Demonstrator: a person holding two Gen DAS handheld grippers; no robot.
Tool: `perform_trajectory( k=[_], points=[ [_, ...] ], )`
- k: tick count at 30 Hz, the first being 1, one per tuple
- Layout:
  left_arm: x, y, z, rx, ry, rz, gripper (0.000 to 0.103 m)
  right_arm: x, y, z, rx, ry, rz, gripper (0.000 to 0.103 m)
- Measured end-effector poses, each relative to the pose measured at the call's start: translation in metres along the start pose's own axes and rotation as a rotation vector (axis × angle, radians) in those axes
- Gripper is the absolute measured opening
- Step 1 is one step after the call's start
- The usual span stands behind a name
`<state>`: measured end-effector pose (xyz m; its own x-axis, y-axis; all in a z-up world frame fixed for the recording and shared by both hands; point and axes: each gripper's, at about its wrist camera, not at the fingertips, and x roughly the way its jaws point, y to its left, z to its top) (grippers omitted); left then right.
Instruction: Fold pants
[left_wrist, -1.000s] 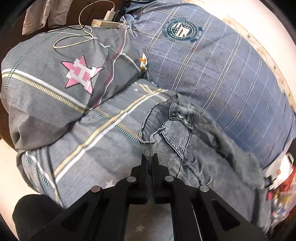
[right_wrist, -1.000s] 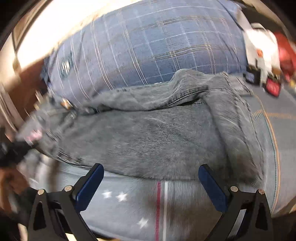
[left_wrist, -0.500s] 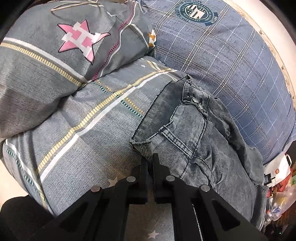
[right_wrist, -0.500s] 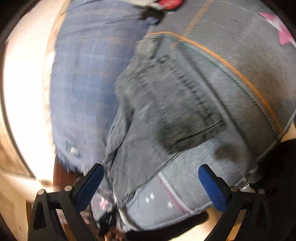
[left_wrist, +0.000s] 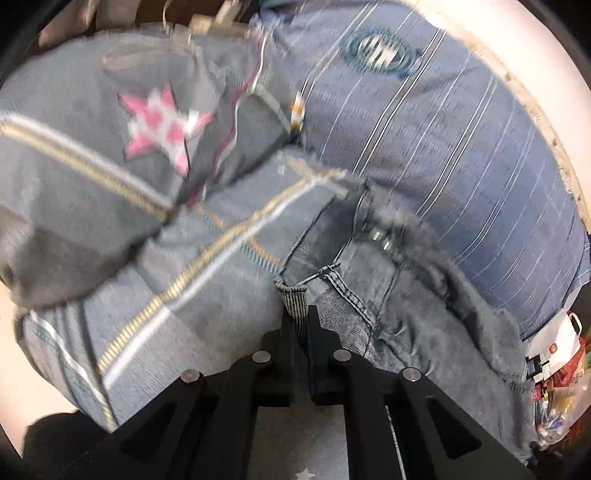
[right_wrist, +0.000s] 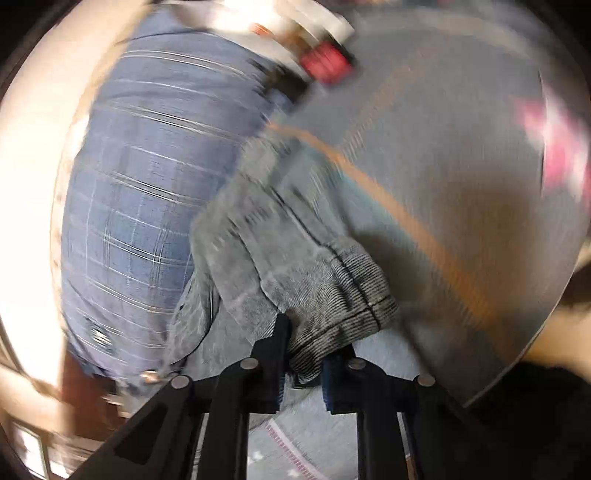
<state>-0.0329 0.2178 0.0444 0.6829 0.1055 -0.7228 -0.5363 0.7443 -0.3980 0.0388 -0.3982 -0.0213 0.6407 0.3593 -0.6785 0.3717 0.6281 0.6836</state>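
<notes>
Left wrist view, left gripper (left_wrist: 301, 317) clamped on the waistband corner of the grey pants (left_wrist: 388, 295), pants lying on the bed (left_wrist: 207, 295) against a blue plaid duvet (left_wrist: 461, 166), star pillow (left_wrist: 110, 147) beyond; right gripper (right_wrist: 303, 354) pinching the pants' hem (right_wrist: 332, 306).

We cannot make out the motion-smeared red and white clutter (right_wrist: 314, 48) at the top of the right wrist view. The faded grey denim pants (left_wrist: 369, 295) run off behind the left gripper's black frame, and the round emblem on the blue plaid quilt (left_wrist: 380, 50) is unreadable.
</notes>
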Motion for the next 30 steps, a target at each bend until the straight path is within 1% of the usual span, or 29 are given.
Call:
perform_trajectory(
  k=[2, 3, 4, 5, 6, 7, 8, 9, 10, 11, 12, 13, 15, 16, 17, 18, 19, 21, 22, 23, 24, 25, 26, 27, 28, 29, 30],
  points=[
    [-0.018, -0.004, 0.002, -0.001, -0.047, -0.009, 0.007, -0.021, 0.017, 0.012, -0.115, -0.086, -0.071, 0.013],
    [-0.026, -0.004, 0.002, -0.005, -0.067, -0.008, 0.007, -0.031, 0.026, 0.015, -0.195, -0.142, -0.124, 0.013],
    [-0.034, -0.003, -0.001, -0.007, -0.087, -0.005, 0.007, -0.035, 0.029, 0.017, -0.251, -0.179, -0.172, 0.013],
    [-0.037, 0.0, -0.004, -0.009, -0.093, 0.005, 0.007, -0.033, 0.025, 0.018, -0.268, -0.178, -0.193, 0.014],
    [-0.037, 0.001, -0.008, -0.007, -0.084, 0.025, 0.007, -0.024, 0.014, 0.024, -0.296, -0.131, -0.23, 0.02],
    [-0.032, 0.002, -0.011, 0.002, -0.059, 0.045, 0.007, -0.002, 0.006, 0.022, -0.341, -0.026, -0.301, 0.029],
    [-0.025, 0.004, -0.014, 0.007, -0.03, 0.064, 0.008, 0.011, -0.002, 0.019, -0.353, 0.034, -0.352, 0.033],
    [-0.017, 0.007, -0.016, 0.01, 0.01, 0.082, 0.009, 0.023, -0.016, 0.016, -0.345, 0.082, -0.395, 0.041],
    [-0.011, 0.013, -0.018, -0.001, 0.035, 0.102, 0.01, 0.019, -0.022, 0.015, -0.331, 0.066, -0.368, 0.053],
    [-0.009, 0.018, -0.019, -0.013, 0.042, 0.116, 0.012, 0.014, -0.019, 0.018, -0.32, 0.043, -0.363, 0.066],
    [-0.009, 0.021, -0.018, -0.019, 0.039, 0.13, 0.014, 0.005, -0.017, 0.021, -0.309, 0.0, -0.376, 0.081],
    [-0.011, 0.022, -0.017, -0.02, 0.032, 0.136, 0.014, -0.005, -0.014, 0.025, -0.297, -0.06, -0.376, 0.082],
    [-0.017, 0.024, -0.013, -0.014, 0.002, 0.162, 0.015, -0.022, -0.003, 0.033, -0.291, -0.135, -0.363, 0.082],
    [-0.021, 0.025, -0.011, -0.013, -0.015, 0.165, 0.016, -0.031, 0.004, 0.039, -0.282, -0.17, -0.333, 0.082],
    [-0.025, 0.026, -0.009, -0.015, -0.028, 0.168, 0.017, -0.031, 0.013, 0.039, -0.278, -0.181, -0.297, 0.082],
    [-0.029, 0.026, -0.007, -0.02, -0.043, 0.163, 0.021, -0.028, 0.025, 0.044, -0.294, -0.174, -0.217, 0.082],
    [-0.032, 0.025, -0.005, -0.019, -0.05, 0.149, 0.025, -0.022, 0.034, 0.048, -0.314, -0.148, -0.173, 0.082],
    [-0.036, 0.019, -0.002, 0.005, -0.06, 0.118, 0.046, 0.011, 0.056, 0.061, -0.337, -0.019, -0.027, 0.082],
    [-0.037, 0.014, -0.002, 0.021, -0.059, 0.099, 0.049, 0.034, 0.063, 0.068, -0.322, 0.069, 0.058, 0.082],
    [-0.037, 0.011, -0.002, 0.037, -0.057, 0.08, 0.05, 0.056, 0.064, 0.071, -0.296, 0.149, 0.103, 0.082],
    [-0.036, 0.009, -0.002, 0.05, -0.055, 0.07, 0.051, 0.082, 0.064, 0.078, -0.259, 0.242, 0.134, 0.082],
    [-0.035, 0.007, -0.002, 0.063, -0.047, 0.066, 0.051, 0.106, 0.062, 0.086, -0.236, 0.282, 0.131, 0.082],
    [-0.032, 0.005, -0.002, 0.067, -0.04, 0.066, 0.051, 0.113, 0.054, 0.09, -0.248, 0.238, 0.064, 0.082],
    [-0.031, 0.005, -0.002, 0.069, -0.035, 0.066, 0.051, 0.119, 0.045, 0.103, -0.224, 0.164, -0.024, 0.078],
    [-0.03, 0.006, -0.002, 0.071, -0.034, 0.069, 0.051, 0.115, 0.032, 0.113, -0.108, 0.096, 0.028, 0.078],
    [-0.029, 0.007, -0.001, 0.067, -0.035, 0.077, 0.052, 0.107, 0.03, 0.113, -0.046, 0.056, 0.032, 0.079],
    [-0.025, 0.009, 0.001, 0.06, -0.032, 0.081, 0.054, 0.102, 0.039, 0.111, -0.084, 0.034, 0.015, 0.08]
  ],
)
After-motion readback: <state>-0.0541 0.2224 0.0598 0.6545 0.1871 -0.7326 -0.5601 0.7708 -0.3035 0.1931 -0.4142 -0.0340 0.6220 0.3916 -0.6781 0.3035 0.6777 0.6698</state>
